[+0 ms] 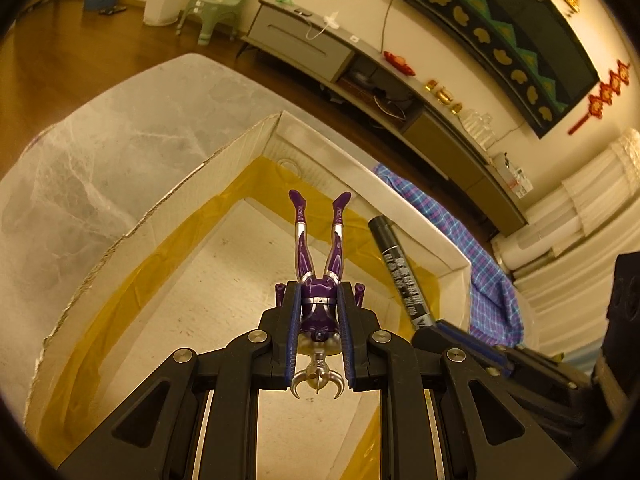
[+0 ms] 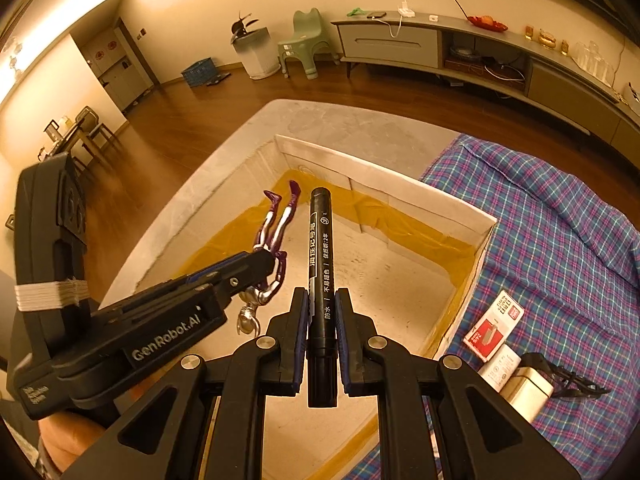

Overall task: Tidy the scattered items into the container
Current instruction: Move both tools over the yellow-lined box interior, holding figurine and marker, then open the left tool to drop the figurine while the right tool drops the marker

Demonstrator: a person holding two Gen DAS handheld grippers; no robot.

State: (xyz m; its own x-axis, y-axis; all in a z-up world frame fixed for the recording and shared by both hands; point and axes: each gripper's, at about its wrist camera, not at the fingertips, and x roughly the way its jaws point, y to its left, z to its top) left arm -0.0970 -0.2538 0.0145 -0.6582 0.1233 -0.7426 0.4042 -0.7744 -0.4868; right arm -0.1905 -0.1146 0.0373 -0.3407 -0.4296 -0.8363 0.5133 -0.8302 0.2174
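My left gripper (image 1: pixel 319 300) is shut on a purple and silver toy figure (image 1: pixel 320 264), legs pointing forward, held above the open cardboard box (image 1: pixel 224 152). It also shows in the right wrist view, where the left gripper (image 2: pixel 268 258) holds the figure (image 2: pixel 276 228) over the box (image 2: pixel 400 184). My right gripper (image 2: pixel 321 300) is shut on a black marker (image 2: pixel 320 256), held above the box interior. The marker (image 1: pixel 396 268) shows at the right in the left wrist view.
The box has yellow tape along its inner seams and sits on a grey marble table (image 1: pixel 100 140). A plaid cloth (image 2: pixel 552 216) lies to the right with a red and white staples box (image 2: pixel 494 324), a white box (image 2: pixel 524 392) and a black clip (image 2: pixel 568 376).
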